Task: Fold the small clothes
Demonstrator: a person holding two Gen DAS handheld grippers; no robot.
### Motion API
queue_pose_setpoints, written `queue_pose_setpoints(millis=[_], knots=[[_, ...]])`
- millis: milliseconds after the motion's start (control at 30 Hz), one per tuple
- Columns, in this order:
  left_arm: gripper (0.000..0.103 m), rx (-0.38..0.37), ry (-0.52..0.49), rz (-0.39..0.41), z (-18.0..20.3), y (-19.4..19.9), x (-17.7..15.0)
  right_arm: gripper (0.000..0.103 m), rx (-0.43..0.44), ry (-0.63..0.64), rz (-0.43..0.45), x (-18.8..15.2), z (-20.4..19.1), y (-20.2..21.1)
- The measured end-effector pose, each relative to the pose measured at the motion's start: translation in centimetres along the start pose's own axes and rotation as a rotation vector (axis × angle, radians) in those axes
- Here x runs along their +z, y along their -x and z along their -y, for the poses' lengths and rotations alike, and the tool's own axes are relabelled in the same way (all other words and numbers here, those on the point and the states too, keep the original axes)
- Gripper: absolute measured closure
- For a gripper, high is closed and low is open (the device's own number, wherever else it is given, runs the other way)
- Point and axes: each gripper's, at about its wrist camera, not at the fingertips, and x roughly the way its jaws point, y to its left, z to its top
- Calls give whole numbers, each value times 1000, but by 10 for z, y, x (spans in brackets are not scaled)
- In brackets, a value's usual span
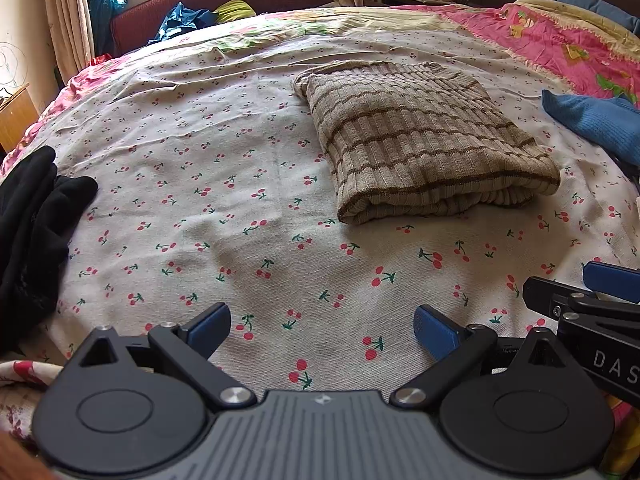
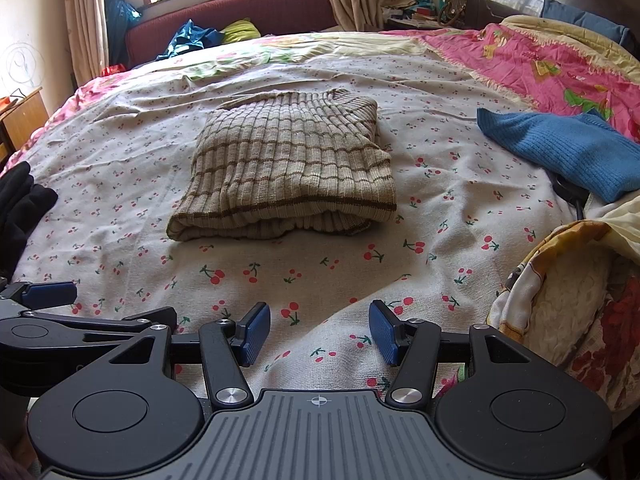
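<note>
A beige knit sweater with brown stripes [image 1: 420, 140] lies folded into a rectangle on the cherry-print sheet [image 1: 200, 200]; it also shows in the right wrist view [image 2: 288, 168]. My left gripper [image 1: 322, 330] is open and empty, low over the sheet, well short of the sweater. My right gripper [image 2: 320, 332] is open and empty, also near the bed's front edge, in front of the sweater. The right gripper's fingers [image 1: 608, 276] show at the right edge of the left wrist view. The left gripper's finger [image 2: 48, 294] shows at the left of the right wrist view.
A blue knit garment [image 2: 560, 148] lies to the right on the bed. A black garment [image 1: 28, 232] lies at the left edge. A pink floral quilt [image 2: 532, 60] covers the far right. A bundled floral blanket [image 2: 568, 292] sits near right. A maroon sofa [image 2: 240, 12] stands beyond the bed.
</note>
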Motion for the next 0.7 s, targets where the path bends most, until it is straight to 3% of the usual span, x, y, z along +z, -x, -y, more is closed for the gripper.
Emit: queue_pose_setpoints(millis=[700], knots=[[0, 9, -8, 10, 1, 0, -1, 48, -1, 1, 1, 1, 0, 0]])
